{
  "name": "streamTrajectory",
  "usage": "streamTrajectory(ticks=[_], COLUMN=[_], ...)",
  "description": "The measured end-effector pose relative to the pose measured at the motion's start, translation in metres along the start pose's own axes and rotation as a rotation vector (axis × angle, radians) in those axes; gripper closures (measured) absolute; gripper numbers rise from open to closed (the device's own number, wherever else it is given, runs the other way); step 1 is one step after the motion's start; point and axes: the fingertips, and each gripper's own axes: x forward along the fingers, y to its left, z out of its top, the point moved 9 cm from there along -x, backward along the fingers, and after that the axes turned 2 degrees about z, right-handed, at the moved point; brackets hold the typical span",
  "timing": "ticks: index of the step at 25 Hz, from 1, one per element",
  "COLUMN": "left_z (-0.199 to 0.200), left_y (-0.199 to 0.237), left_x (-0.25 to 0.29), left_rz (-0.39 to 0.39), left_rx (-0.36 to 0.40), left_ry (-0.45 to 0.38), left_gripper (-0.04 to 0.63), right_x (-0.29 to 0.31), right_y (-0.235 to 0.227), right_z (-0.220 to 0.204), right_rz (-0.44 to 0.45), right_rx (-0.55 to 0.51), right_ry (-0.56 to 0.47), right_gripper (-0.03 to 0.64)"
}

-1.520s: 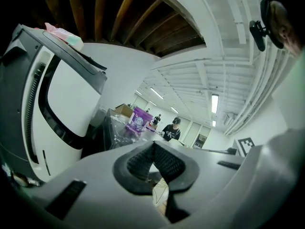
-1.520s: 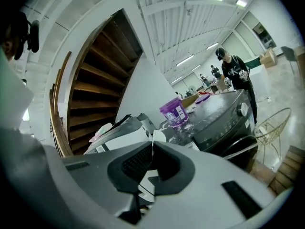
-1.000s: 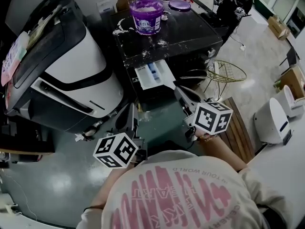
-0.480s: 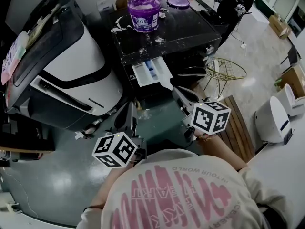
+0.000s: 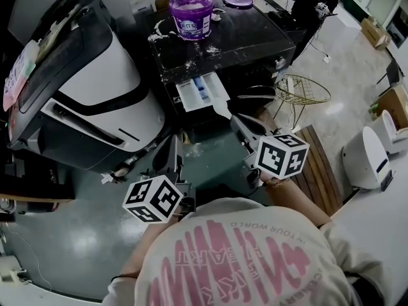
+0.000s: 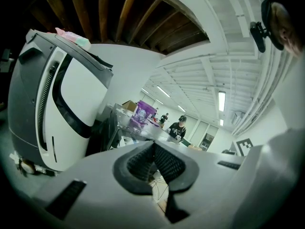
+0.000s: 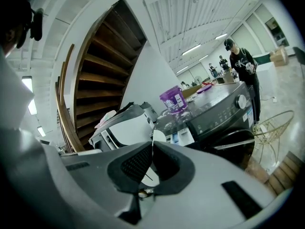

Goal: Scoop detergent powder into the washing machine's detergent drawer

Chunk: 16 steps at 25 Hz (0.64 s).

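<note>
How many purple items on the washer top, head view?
2. The purple detergent tub stands at the back left of the washer top. The purple lid lies apart to its right, by the back edge. None look hidden.

The head view looks steeply down from above the person's shoulders onto the top of the washing machine [image 5: 242,40]. The left gripper [image 5: 173,146] view and right gripper [image 5: 238,122] view sit low, looking almost level along their jaws toward it, the right one nearer. All three views share the purple tub [image 5: 190,13].
</note>
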Motion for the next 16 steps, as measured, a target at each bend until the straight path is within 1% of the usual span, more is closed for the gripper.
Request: streamTrajectory(ticks=[9, 16], left_z=[-0.003, 0.001], left_y=[-0.007, -0.006], left_x=[0.008, 0.014], left_rz=[-0.029, -0.027], left_rx=[0.016, 0.017], left_ry=[0.028, 0.022], left_gripper=[0.594, 0.594], right_x=[-0.009, -0.006], right_y=[-0.008, -0.011], right_z=[-0.003, -0.001], right_rz=[-0.027, -0.028], right_rx=[-0.001, -0.002], right_ry=[-0.006, -0.006], right_gripper=[0.614, 0.614])
